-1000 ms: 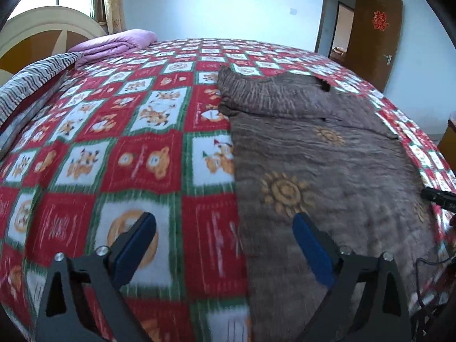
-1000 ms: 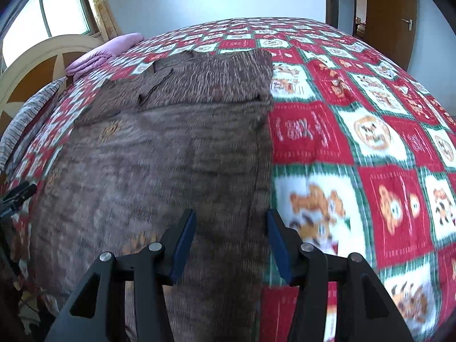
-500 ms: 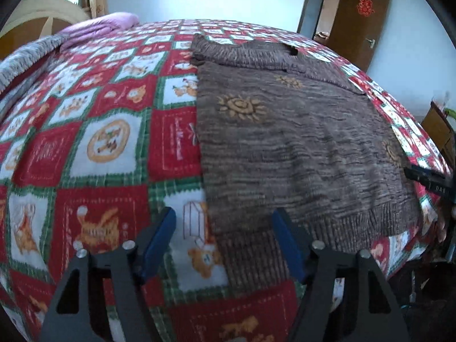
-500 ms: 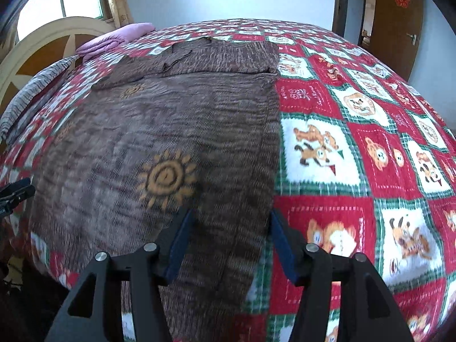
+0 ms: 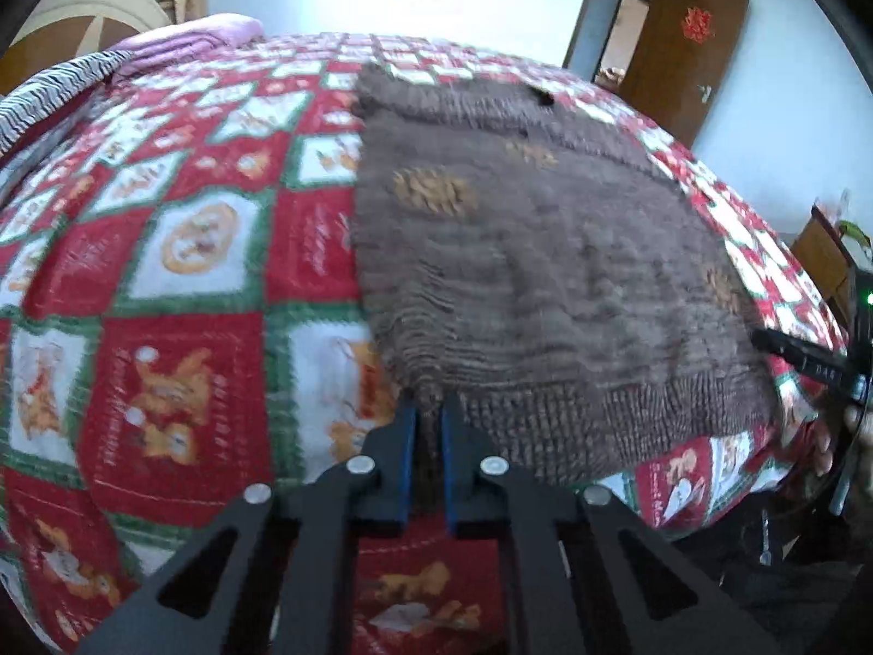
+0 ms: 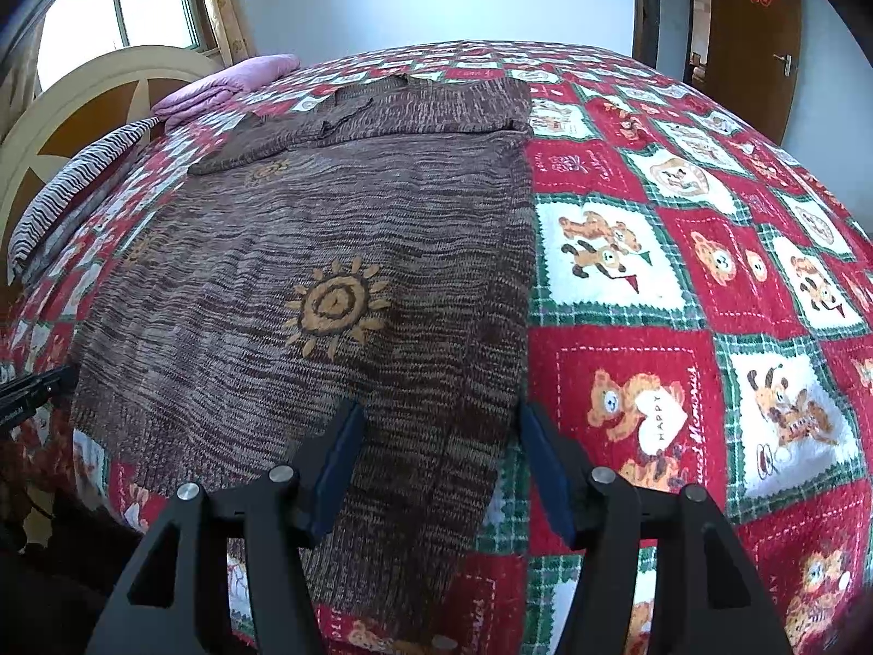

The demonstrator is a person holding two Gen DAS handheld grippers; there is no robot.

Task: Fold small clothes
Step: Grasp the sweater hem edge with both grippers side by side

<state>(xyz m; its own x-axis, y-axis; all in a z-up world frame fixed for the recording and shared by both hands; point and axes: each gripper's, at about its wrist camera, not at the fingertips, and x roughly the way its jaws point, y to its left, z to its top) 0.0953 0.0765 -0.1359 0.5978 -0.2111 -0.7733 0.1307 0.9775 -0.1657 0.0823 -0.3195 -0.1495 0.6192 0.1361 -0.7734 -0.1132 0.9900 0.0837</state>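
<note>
My left gripper (image 5: pixel 429 414) is pinched narrow on the near corner of the sweater (image 5: pixel 524 273), a bunch of the ribbed hem squeezed between the two blue pads (image 5: pixel 405 469). My right gripper (image 6: pixel 439 426) stands wide apart over the sweater's other near corner, its pads (image 6: pixel 545 469) straddling the knit edge without gripping it; I cannot tell whether they touch the fabric.

The sweater (image 6: pixel 327 251) lies flat and spread on the bedspread (image 6: pixel 682 273), hem toward me and neck away. Its hem hangs a little over the near edge of the bed. On the sweater's front, just past my right gripper, sits an orange sun motif (image 6: pixel 334 303). Farther up, the sleeves are folded across the chest, below the collar.

Red, white and green bear squares of the bedspread (image 5: pixel 163 284) show on both sides of the sweater. Beyond the sweater and to its left lie a striped blanket (image 6: pixel 71 185) and a folded purple quilt (image 6: pixel 229 82), against the curved headboard (image 6: pixel 82 103). Beyond the sweater to its right, a brown door (image 6: pixel 755 38) stands in the far wall.
</note>
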